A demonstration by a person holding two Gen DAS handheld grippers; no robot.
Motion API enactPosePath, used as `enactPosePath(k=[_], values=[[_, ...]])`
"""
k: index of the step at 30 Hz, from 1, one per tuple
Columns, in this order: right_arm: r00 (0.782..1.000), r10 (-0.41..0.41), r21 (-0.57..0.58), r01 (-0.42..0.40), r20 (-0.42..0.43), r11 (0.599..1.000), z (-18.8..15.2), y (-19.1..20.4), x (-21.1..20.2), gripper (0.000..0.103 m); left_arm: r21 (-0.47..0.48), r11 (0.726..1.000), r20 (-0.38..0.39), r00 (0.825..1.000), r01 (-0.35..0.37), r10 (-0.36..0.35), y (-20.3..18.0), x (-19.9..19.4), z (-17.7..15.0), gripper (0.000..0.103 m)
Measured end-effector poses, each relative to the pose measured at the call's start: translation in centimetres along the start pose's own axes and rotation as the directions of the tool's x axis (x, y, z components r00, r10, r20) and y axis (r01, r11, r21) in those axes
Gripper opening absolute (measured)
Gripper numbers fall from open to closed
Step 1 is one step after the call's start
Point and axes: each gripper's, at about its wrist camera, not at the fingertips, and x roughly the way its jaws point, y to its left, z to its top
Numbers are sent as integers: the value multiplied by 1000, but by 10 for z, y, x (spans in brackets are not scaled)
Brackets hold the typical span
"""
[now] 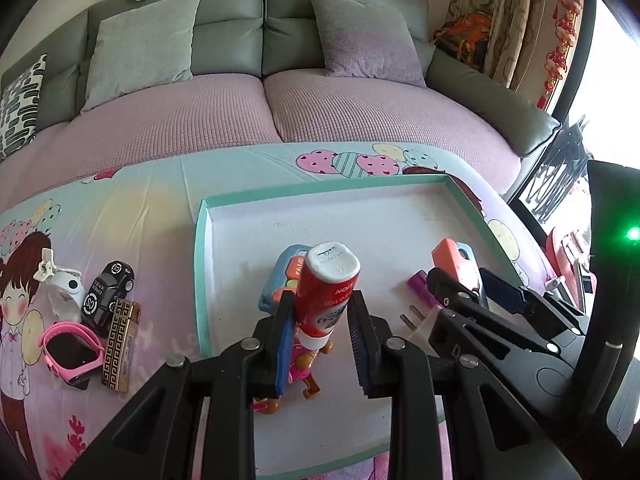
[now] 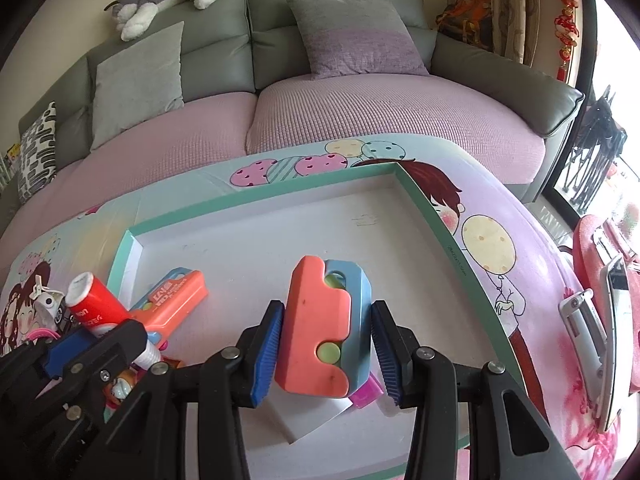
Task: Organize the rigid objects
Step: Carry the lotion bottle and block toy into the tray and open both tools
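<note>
Both grippers were busy over the tray (image 1: pixel 206 240) here. The left gripper (image 1: pixel 320 312) had its fingers pinched narrow on a red and white tube (image 1: pixel 326 296), cap end pointing away from the fingers and up. Its near pad pressed flat on the tube's side, though a small gap showed at the other pad, so the grip looked a bit one-sided. Right under those fingers sat a small orange and pink toy figure (image 1: pixel 306 364) on the tray floor, and just past the tips an orange and blue toy pistol (image 2: pixel 172 296).

The right gripper (image 2: pixel 328 344) held a chunky coral and blue block (image 2: pixel 320 332) between its fingers, both pads snug against its sides, with the block standing upright. Beneath the block there was a magenta piece (image 2: pixel 366 394) and a white plug-like thing (image 1: pixel 420 322), partly hidden.

Off to the outer side of the left fingers, outside the tray on the cartoon cloth (image 1: pixel 140 208), lay a black toy car (image 1: pixel 108 290), a pink watch (image 1: pixel 72 350), a gold-patterned lighter (image 1: pixel 120 346) and a white clip thing (image 1: pixel 60 284). Sofa (image 1: pixel 264 40) behind it all.
</note>
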Motion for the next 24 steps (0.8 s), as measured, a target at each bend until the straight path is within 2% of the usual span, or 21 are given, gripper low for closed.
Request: enactPosePath(k=[10,12,16,21,24], values=[[1000,-6,-20,6,-20,1000,-2,6,4,48,-10,1000,-15,1000,7,-7,2,2,-1,28],[1000,-7,-16,6,-23,1000,-2,5,5,48,-15,1000,-19,1000,12,-13,3,2,-1,33],[1000,-19,3,19,-22,1000,-1,1,5,48,-23,1000,-11,1000,-6,6,6,-1,0,51],[1000,-23,10,23,-18,1000,0,0,3,55,-43,999,-7,999,-32,32,14,-5,1,66],[1000,-27,-4,27,-14,1000,0,3,3,60,-60,997,-3,999,-53,53,21,-8,2,69]])
